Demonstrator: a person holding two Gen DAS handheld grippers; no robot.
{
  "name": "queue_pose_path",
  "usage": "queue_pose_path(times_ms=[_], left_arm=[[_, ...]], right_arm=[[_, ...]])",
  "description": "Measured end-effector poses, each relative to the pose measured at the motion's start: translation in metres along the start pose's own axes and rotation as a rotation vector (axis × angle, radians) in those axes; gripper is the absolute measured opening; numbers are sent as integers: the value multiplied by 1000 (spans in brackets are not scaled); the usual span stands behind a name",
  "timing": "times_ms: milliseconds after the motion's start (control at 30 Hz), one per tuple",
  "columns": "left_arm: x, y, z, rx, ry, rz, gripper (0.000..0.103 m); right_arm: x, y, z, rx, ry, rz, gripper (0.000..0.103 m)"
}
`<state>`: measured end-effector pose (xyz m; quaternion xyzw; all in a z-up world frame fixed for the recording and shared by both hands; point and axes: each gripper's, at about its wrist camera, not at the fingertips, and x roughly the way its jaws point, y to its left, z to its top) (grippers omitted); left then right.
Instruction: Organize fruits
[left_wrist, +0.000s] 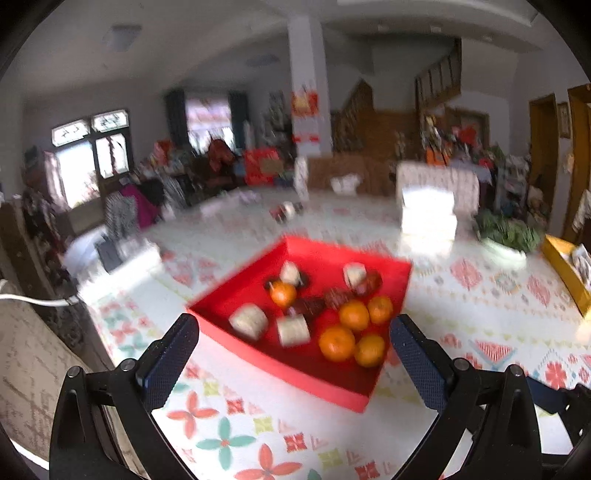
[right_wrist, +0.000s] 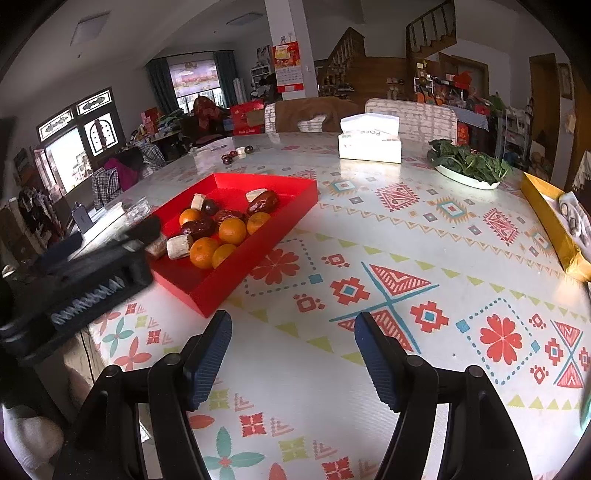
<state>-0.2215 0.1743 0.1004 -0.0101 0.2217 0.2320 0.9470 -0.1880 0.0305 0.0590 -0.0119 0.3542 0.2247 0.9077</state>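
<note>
lying on the patterned table (right_wrist: 369, 236), a red tray (right_wrist: 288, 188) is seen with one corner turned toward the cameras; its long axis runs from the near left to the far right in the right wrist view. inside it, five oranges (right_wrist: 232, 230) are counted, four bunched at the near end and one just behind them. dark red dates (right_wrist: 263, 202) are mixed among them, about four, though the exact count cannot be told. pale cut pieces (right_wrist: 179, 247) are scattered in the tray as well, four in the left wrist view, which is blurred. all the fruit is kept within the tray's walls.

further back, a tissue box (right_wrist: 369, 146), a dish of greens (right_wrist: 469, 168) and a yellow box (right_wrist: 550, 225) at the right edge are seen, with a few small items (right_wrist: 236, 153) loose on the far table.

the left gripper (left_wrist: 295, 349) is held with its fingers spread wide above the tray's near corner, nothing between them. the right gripper (right_wrist: 293, 350) is likewise parted and empty, over bare cloth beside the tray.
</note>
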Motion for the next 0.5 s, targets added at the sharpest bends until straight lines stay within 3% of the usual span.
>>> queue_pose_path(times_ms=[133,233,500], left_arm=[[-12,-1,4,-20,-31,21,103],[-7,-2,6,-38,22,-56,103],[2,-10,10,-68,73,-77,103]], right_arm=[[1,-3,6,-13,-4,5,74],[3,-2,9,-28,-1,11,76],[-1,-8,15,-49,-22,-7,78]])
